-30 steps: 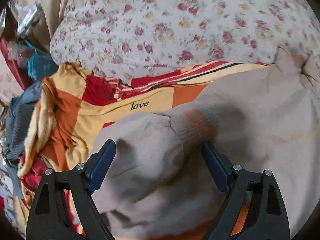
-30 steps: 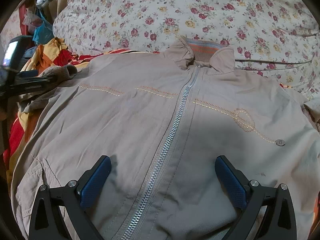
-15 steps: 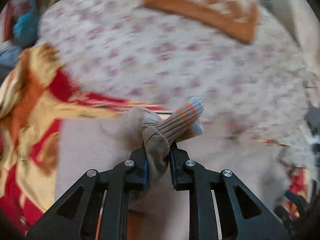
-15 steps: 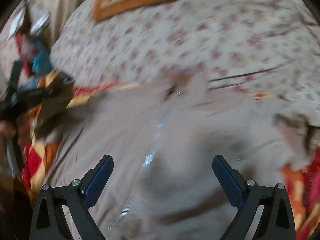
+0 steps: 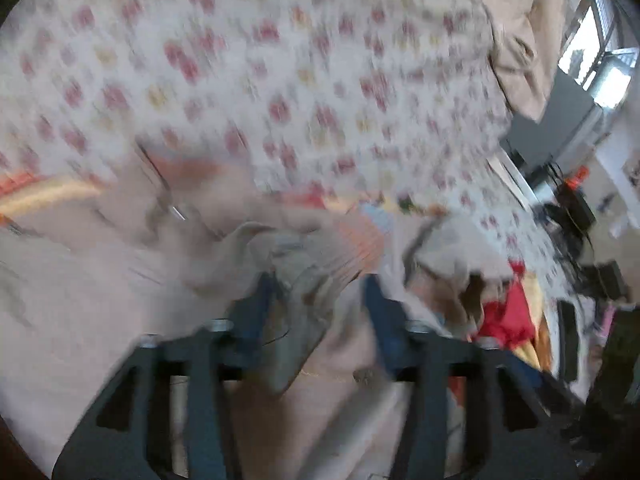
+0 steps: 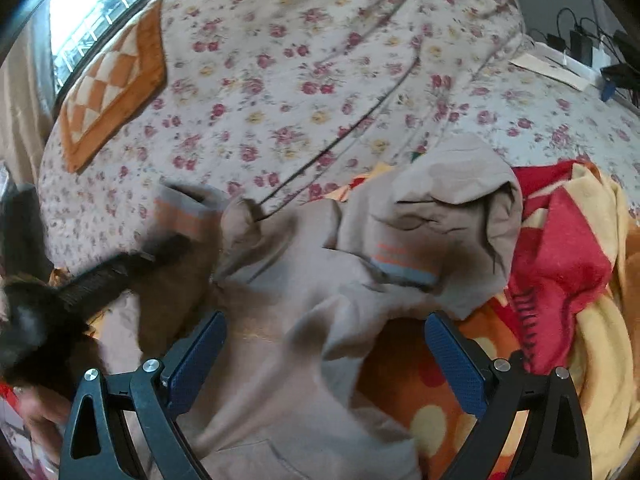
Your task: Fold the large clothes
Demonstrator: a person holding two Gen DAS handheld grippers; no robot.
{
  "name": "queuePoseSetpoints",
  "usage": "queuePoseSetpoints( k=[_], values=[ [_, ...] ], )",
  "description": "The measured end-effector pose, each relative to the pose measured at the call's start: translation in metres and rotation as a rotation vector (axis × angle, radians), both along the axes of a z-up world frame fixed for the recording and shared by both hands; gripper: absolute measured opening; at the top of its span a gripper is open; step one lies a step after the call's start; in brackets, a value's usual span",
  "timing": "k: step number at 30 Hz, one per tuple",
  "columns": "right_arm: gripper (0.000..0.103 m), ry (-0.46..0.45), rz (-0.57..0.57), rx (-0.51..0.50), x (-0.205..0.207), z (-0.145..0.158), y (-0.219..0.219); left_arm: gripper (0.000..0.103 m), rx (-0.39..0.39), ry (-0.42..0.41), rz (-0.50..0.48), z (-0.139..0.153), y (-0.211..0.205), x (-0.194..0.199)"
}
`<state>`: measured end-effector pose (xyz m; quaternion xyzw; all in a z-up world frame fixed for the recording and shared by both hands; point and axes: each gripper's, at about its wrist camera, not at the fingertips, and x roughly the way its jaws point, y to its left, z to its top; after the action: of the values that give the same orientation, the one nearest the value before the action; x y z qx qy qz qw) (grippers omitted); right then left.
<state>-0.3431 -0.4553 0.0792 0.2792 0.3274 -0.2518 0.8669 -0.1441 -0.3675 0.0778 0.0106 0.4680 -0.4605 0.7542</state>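
Note:
A beige zip jacket lies on the bed, its right sleeve crumpled with a striped cuff. The left wrist view is blurred. In it my left gripper has its jaws partly apart with the jacket's left sleeve cuff between them, over the jacket body. In the right wrist view that gripper shows as a dark blurred shape near the collar. My right gripper is open and empty above the jacket's right side.
A floral quilt covers the bed behind the jacket. An orange checked cushion lies at the back left. A red, yellow and orange blanket is bunched to the right. Cables and chargers sit at the far right.
My left gripper shut on the left sleeve cuff, carried it rightward across the jacket, and its jaws are now parting. My right gripper stayed open and swung right toward the right sleeve.

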Motion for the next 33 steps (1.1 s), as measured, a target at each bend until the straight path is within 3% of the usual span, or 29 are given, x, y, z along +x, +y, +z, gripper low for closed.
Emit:
queuePoseSetpoints(
  k=[1, 3, 7, 10, 14, 16, 18, 19, 20, 22, 23, 24, 25, 28, 31, 33],
  values=[
    [0.098, 0.009, -0.002, -0.001, 0.001, -0.003, -0.002, 0.067, 0.006, 0.053, -0.027, -0.012, -0.001, 0.003],
    [0.098, 0.025, 0.001, 0.013, 0.004, -0.008, -0.004, 0.067, 0.027, 0.066, -0.028, -0.015, 0.006, -0.002],
    [0.098, 0.005, 0.051, 0.018, 0.009, -0.007, 0.003, 0.068, 0.057, -0.009, -0.023, 0.003, 0.055, 0.000],
    [0.099, 0.018, 0.067, -0.025, 0.015, -0.007, 0.012, 0.068, 0.139, -0.087, 0.057, 0.015, 0.107, 0.013],
    [0.098, 0.058, 0.094, -0.073, 0.037, -0.012, 0.025, 0.068, 0.307, -0.211, 0.247, 0.012, 0.173, 0.040],
    [0.098, 0.077, 0.138, -0.122, 0.060, -0.014, 0.034, 0.068, 0.352, -0.206, 0.326, 0.000, 0.205, 0.058],
    [0.084, 0.119, 0.177, -0.146, 0.083, -0.022, 0.040, 0.068, 0.375, -0.180, 0.382, -0.016, 0.222, 0.071],
    [0.062, 0.148, 0.191, -0.156, 0.092, -0.026, 0.042, 0.068, 0.402, -0.155, 0.418, -0.030, 0.233, 0.082],
    [0.053, 0.196, 0.211, -0.184, 0.103, -0.033, 0.047, 0.068, 0.431, -0.121, 0.436, -0.041, 0.235, 0.090],
    [0.053, 0.244, 0.230, -0.275, 0.112, -0.042, 0.056, 0.071, 0.429, -0.051, 0.430, -0.058, 0.238, 0.098],
    [0.053, 0.279, 0.220, -0.325, 0.117, -0.050, 0.057, 0.074, 0.420, -0.068, 0.429, -0.056, 0.237, 0.098],
    [0.053, 0.330, 0.204, -0.321, 0.120, -0.064, 0.051, 0.074, 0.427, -0.090, 0.422, -0.054, 0.233, 0.096],
    [0.053, 0.361, 0.205, -0.233, 0.122, -0.080, 0.040, 0.074, 0.445, -0.107, 0.415, -0.053, 0.230, 0.095],
    [0.054, 0.307, 0.195, -0.175, 0.111, -0.071, 0.033, 0.074, 0.438, -0.125, 0.426, -0.047, 0.226, 0.090],
    [0.058, 0.252, 0.207, -0.156, 0.100, -0.049, 0.039, 0.074, 0.382, -0.144, 0.439, -0.036, 0.227, 0.084],
    [0.072, 0.233, 0.247, -0.183, 0.101, -0.042, 0.048, 0.074, 0.338, -0.162, 0.454, -0.026, 0.226, 0.081]
  ],
)
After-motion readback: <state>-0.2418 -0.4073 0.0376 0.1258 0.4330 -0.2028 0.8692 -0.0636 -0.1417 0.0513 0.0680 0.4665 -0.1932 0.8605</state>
